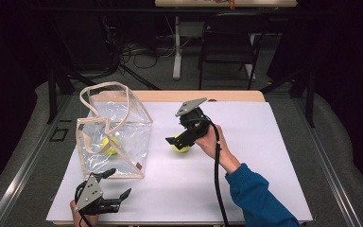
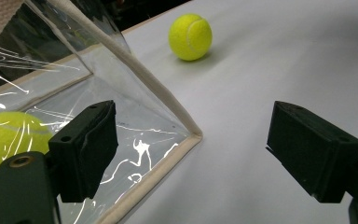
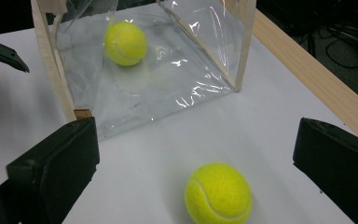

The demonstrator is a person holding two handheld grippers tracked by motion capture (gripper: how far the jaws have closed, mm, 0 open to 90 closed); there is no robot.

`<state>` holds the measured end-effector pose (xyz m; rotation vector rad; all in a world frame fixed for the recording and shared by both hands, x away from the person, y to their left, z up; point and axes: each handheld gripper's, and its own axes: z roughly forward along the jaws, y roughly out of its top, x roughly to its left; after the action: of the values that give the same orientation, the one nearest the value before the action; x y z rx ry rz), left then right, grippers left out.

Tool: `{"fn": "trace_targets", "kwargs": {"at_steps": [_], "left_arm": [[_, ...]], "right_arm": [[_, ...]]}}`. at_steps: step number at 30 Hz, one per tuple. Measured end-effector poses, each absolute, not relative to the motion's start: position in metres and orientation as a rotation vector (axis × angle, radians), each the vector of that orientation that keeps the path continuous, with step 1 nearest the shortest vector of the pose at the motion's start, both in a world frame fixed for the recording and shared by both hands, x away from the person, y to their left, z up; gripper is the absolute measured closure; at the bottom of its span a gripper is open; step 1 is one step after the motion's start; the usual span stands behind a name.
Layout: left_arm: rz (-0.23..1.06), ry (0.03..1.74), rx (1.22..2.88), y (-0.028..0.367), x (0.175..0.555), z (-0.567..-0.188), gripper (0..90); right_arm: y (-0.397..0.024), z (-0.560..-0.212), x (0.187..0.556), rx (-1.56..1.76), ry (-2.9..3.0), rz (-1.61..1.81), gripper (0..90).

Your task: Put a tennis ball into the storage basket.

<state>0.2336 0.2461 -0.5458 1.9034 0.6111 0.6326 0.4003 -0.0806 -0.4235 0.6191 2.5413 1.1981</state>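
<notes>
A clear plastic bag (image 1: 123, 127) with beige trim and handles stands on the white table (image 1: 264, 156), left of centre. One yellow tennis ball (image 1: 110, 144) lies inside it, seen through the wall (image 3: 125, 43) (image 2: 4, 140). A second tennis ball (image 1: 181, 145) (image 3: 218, 193) (image 2: 190, 36) rests on the table to the bag's right. My right gripper (image 1: 176, 139) is open, its jaws either side of this ball and just above it, not touching. My left gripper (image 1: 119, 183) is open near the table's front edge, at the bag's near corner (image 2: 193, 135).
A wooden strip (image 1: 194, 96) runs along the table's far edge. Beyond it stand a black chair (image 1: 229, 45) and a white table leg (image 1: 177, 47) among floor cables. The right half of the table is bare white surface.
</notes>
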Motion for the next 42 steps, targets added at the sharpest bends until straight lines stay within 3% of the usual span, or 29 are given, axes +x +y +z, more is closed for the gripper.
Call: {"fn": "trace_targets", "kwargs": {"at_steps": [42], "left_arm": [[0.634,0.604,1.906,0.245,0.233,-0.546,16.0]], "right_arm": [[-0.105,-0.468,0.401,0.691,2.56,0.993,0.0]]}}
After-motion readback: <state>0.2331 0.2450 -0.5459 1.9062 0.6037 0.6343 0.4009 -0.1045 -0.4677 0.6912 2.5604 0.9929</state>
